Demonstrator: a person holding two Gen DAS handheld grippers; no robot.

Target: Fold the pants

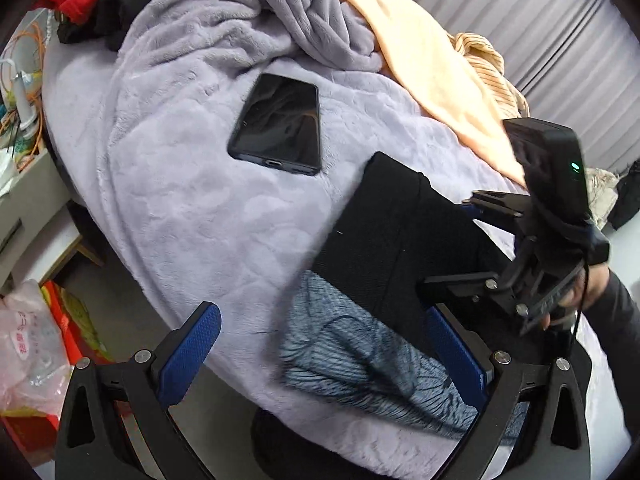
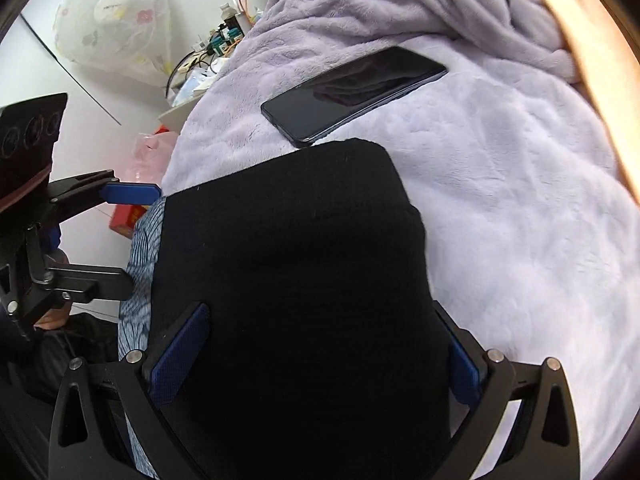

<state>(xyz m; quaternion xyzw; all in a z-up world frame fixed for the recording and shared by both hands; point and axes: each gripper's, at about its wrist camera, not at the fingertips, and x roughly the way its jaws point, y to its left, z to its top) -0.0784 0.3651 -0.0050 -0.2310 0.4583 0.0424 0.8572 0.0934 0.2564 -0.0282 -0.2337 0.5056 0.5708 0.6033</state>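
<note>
Lying folded near the bed's (image 1: 168, 208) front edge, black fabric pants (image 2: 296, 264) being straddled by right hand-held gripper (image 2: 320, 364), spread wide; left hand-held gripper (image 1: 324, 344) hovering released, probably readying another fold.

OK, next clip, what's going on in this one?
A person holds a gripper in each hand over a bed with a lilac blanket. Folded black pants lie on it beside a blue-grey patterned garment. The left gripper and right gripper are both open, gripping nothing. A phone lies just beyond.
</note>
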